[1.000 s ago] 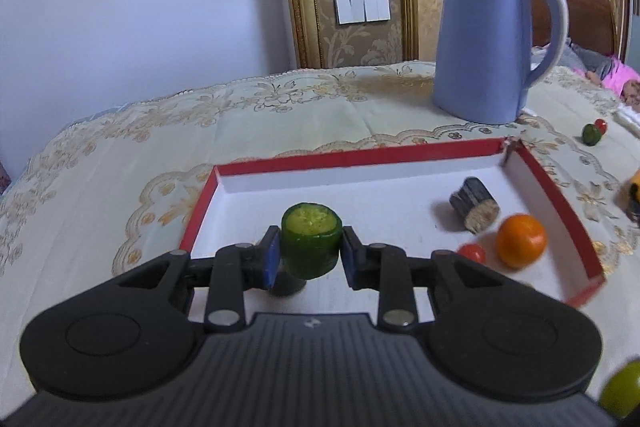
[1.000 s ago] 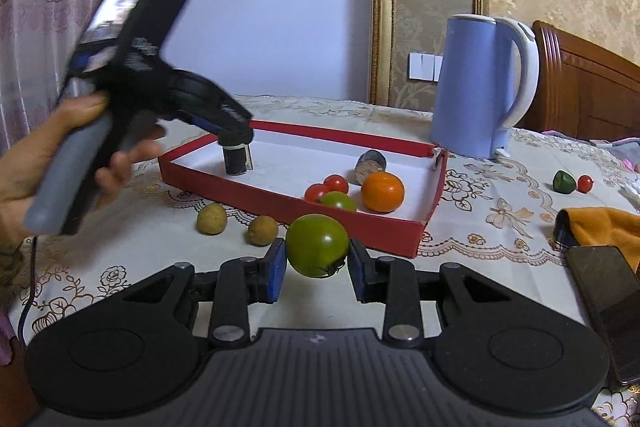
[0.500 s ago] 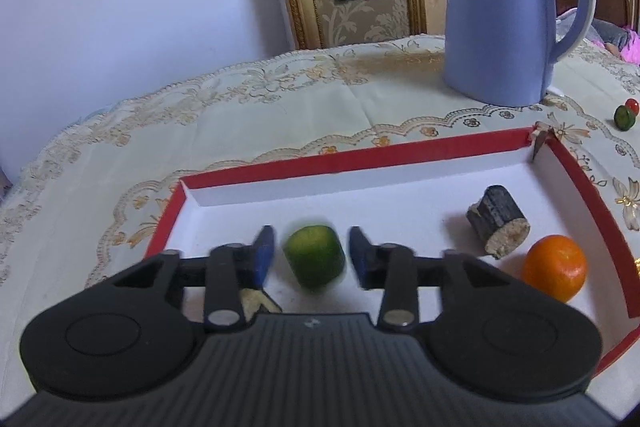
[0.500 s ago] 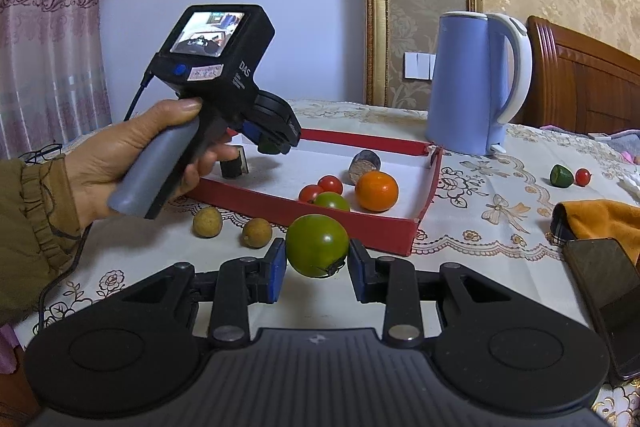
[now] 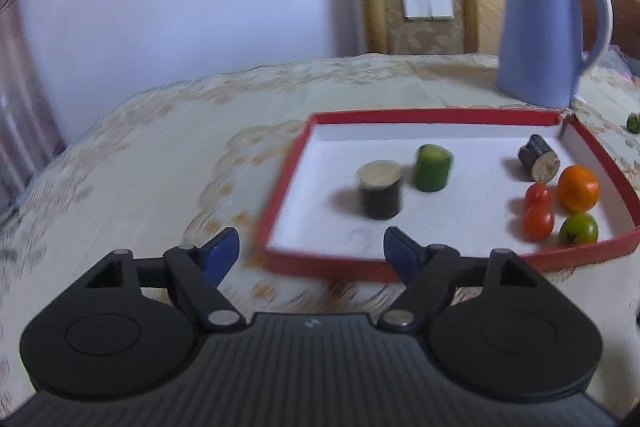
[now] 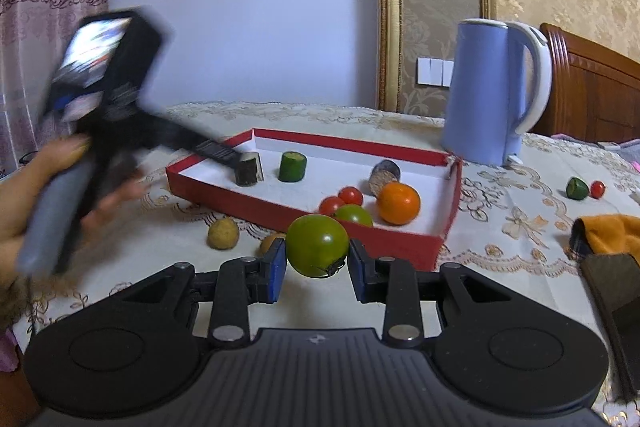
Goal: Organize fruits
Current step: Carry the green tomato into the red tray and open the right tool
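Several fruits sit in my red tray (image 6: 424,241). My left gripper (image 5: 311,247) gapes empty; my right gripper (image 6: 317,261) clamps a green tomato (image 6: 317,245), untrayed.

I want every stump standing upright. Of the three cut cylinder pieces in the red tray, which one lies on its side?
The dark stump in the tray's far right corner, beside the orange, lies tipped with its cut face sideways. The green piece and other dark stump stand upright.

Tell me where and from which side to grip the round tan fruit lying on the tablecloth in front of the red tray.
Grip the tan fruit across its widest middle, coming down from above with a finger on each side. It is a small ball resting on the tablecloth, and the red tray wall stands close behind it, so a level approach would likely crowd the fingers.
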Demonstrator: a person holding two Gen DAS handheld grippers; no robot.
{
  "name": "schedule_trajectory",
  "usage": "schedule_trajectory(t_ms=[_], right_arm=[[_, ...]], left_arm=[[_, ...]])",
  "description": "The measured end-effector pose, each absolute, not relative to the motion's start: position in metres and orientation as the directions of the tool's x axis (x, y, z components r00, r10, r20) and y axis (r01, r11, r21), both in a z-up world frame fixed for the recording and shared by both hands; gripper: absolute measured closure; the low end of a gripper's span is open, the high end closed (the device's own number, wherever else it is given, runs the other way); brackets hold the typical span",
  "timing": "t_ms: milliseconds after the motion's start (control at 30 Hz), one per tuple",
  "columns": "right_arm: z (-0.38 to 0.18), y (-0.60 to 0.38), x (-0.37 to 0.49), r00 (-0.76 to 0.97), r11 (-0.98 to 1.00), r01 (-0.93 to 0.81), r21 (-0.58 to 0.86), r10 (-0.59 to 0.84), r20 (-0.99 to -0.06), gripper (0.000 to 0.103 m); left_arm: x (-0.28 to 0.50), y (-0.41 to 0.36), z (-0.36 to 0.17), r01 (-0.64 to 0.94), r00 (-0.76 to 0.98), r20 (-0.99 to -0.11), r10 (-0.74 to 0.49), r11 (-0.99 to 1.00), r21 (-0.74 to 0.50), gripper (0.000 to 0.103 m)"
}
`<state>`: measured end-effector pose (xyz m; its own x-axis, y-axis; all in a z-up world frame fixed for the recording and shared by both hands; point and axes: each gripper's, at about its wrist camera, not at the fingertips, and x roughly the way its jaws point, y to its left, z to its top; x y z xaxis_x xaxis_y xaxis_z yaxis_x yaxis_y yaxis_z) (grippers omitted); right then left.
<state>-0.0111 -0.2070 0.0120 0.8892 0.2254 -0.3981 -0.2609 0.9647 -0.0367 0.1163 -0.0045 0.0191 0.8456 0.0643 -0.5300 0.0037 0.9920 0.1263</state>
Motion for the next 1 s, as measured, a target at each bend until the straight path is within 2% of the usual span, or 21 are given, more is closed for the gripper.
schedule_trajectory(t_ms=[233, 300, 533, 1000], right_arm=[[0.024, -0.195, 0.014, 0.896, 0.963, -0.260, -0.066, 0.215, -0.389, 0.071], [0.027, -0.193, 0.024, 0.897, 0.964, -0.257, -0.072, 0.210, -0.390, 0.071], [0.035, -0.190, 0.069, 0.896, 0.972, -0.223, -0.072, 0.175, -0.407, 0.071], [0.030, -0.190, 0.155, 0.874, 0.992, -0.119, -0.031, 0.090, -0.478, 0.070]], left_arm=[[0.089, 0.028, 0.013, -0.070, 0.862, -0.498, 0.095, 0.995, 0.069, 0.023], [0.086, 0.031, 0.009, -0.085, 0.866, -0.488, 0.109, 0.994, 0.072, 0.020], [0.088, 0.030, -0.001, -0.090, 0.856, -0.501, 0.126, 0.991, 0.096, 0.019], [0.090, 0.034, -0.005, -0.105, 0.851, -0.508, 0.134, 0.991, 0.086, 0.010]])
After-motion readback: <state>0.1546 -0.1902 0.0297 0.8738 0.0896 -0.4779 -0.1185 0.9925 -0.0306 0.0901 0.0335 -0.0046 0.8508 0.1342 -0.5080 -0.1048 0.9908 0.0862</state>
